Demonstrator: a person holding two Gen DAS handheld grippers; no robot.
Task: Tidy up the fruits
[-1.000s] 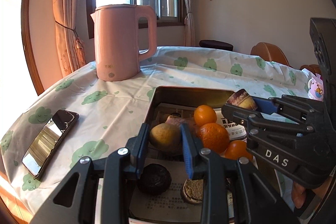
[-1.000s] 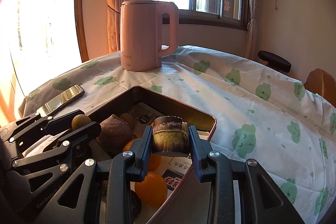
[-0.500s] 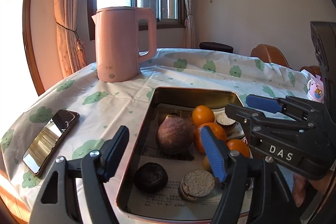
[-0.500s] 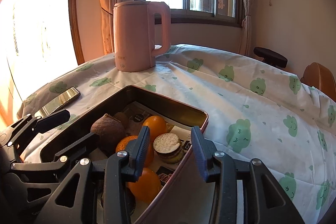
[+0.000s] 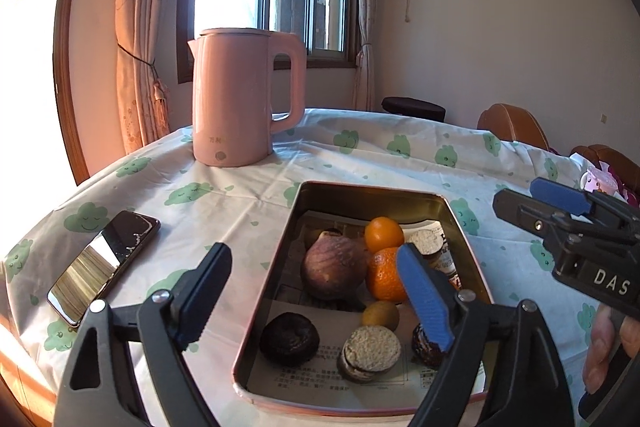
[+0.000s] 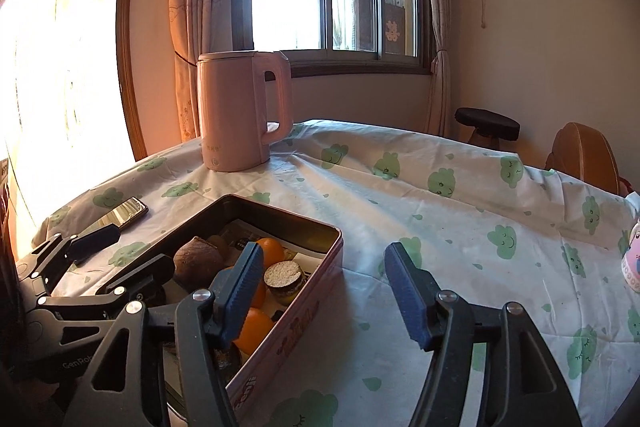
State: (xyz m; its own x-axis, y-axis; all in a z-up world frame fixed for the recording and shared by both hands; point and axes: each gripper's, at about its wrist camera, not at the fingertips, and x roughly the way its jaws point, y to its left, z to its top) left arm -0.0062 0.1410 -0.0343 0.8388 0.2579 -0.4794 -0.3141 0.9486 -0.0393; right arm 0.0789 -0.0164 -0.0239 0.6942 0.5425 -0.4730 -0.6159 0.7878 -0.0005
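Filling the tin point(image 5: 400, 193): 3 oranges point(image 5: 383, 233) (glossy); both grippers point(image 5: 316, 291) point(image 6: 320, 291) opening, empty.

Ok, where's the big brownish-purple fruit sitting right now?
In the left wrist view the brownish-purple fruit lies in the tin, toward its far left part, touching the orange on its right, beyond the dark round fruit.

A pink kettle point(image 5: 240, 99) and a phone point(image 5: 102, 265) rest well apart on the cloud-print tablecloth point(image 5: 380, 159).
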